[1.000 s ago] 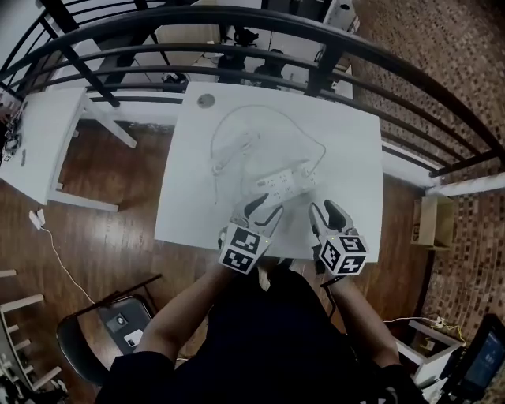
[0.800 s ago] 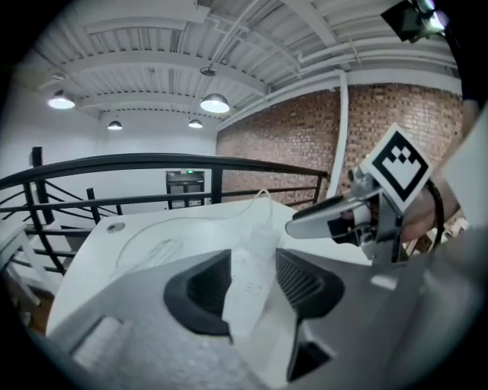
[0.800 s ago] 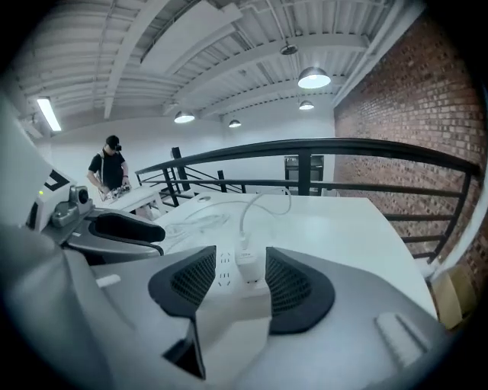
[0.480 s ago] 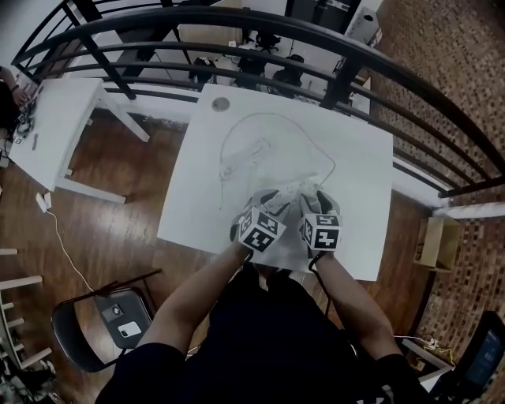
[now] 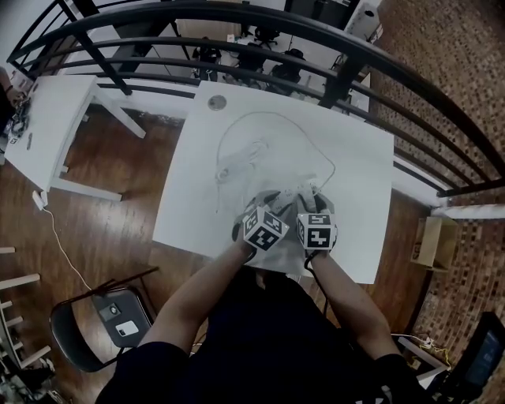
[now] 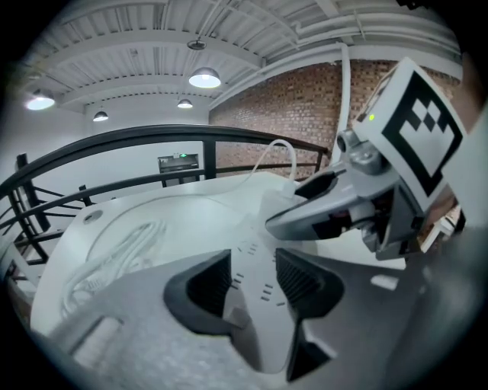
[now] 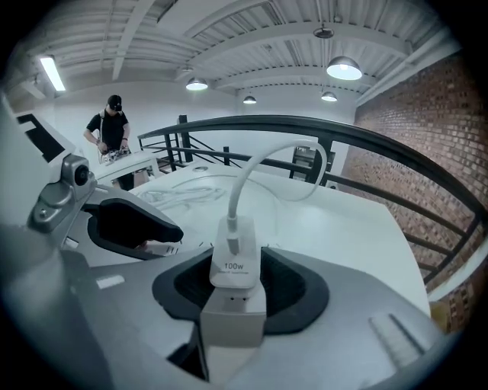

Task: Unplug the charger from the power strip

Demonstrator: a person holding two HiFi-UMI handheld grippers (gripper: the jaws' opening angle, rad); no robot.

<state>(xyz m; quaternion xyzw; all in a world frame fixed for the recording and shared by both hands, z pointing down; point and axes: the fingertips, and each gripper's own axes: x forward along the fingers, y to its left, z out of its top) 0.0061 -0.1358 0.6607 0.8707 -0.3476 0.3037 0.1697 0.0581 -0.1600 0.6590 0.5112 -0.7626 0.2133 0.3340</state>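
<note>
Far to the left a small table [image 5: 47,134] stands on the wood floor, and a chair [image 5: 95,331] sits lower down. The big white table [image 5: 197,189] is in the middle, with a black rail [image 5: 237,20] past its far side. On the left part of this table a white cord [image 5: 237,162] lies in a loose bunch. From there it runs in a wide loop over to the right. The person's two arms reach in from below, side by side, near the front edge. The left gripper [image 6: 255,283] points down at the strip [image 6: 258,327], which lies flat on the table. Its jaws have just been opening and now stand wide, one on each side of the strip, very close to it but not squeezing it. Just to the right is the right gripper [image 7: 238,283]. Its jaws have just been closing, and they now squeeze the charger [image 7: 236,259] from both sides. The charger is a small white block that stands up from the strip, plugged in. The cord comes out of its top and bends away over the table. A brick wall [image 5: 442,71] is on the far right.
</note>
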